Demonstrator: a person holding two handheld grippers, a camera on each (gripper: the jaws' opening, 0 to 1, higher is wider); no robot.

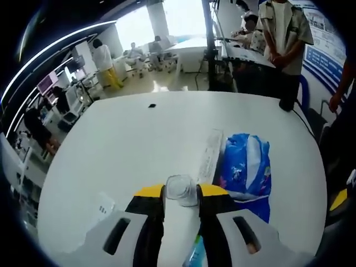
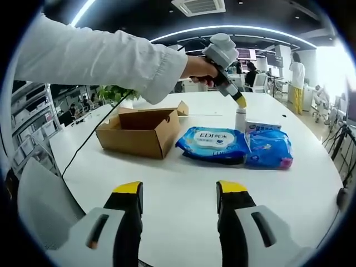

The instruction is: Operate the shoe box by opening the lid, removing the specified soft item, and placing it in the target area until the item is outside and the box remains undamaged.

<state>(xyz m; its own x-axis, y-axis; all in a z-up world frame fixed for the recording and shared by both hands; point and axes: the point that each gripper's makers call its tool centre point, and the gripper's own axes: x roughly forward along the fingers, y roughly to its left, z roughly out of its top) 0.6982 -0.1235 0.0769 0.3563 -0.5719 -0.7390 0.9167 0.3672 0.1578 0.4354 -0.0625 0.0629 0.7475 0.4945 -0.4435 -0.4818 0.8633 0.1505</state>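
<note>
The brown cardboard shoe box (image 2: pixel 139 131) stands open on the white table (image 2: pixel 183 178), its lid flap tipped back. To its right lie two soft blue packs: one marked EDI (image 2: pixel 214 143), the other (image 2: pixel 271 150) with a small white carton (image 2: pixel 261 127) on it. One blue pack (image 1: pixel 247 167) lies beside a long white carton (image 1: pixel 210 154). My left gripper (image 1: pixel 181 192) is shut on a white bottle (image 1: pixel 181 219). From the right gripper view, the left gripper (image 2: pixel 240 102) holds the bottle (image 2: pixel 240 119) upright behind the packs. My right gripper (image 2: pixel 179 194) hovers open over bare table.
A person's white sleeve (image 2: pixel 94 61) reaches across the top of the right gripper view, and a black cable (image 2: pixel 92 139) runs down past the box. A person (image 1: pixel 283 39) stands at the table's far edge. Desks and people sit further back.
</note>
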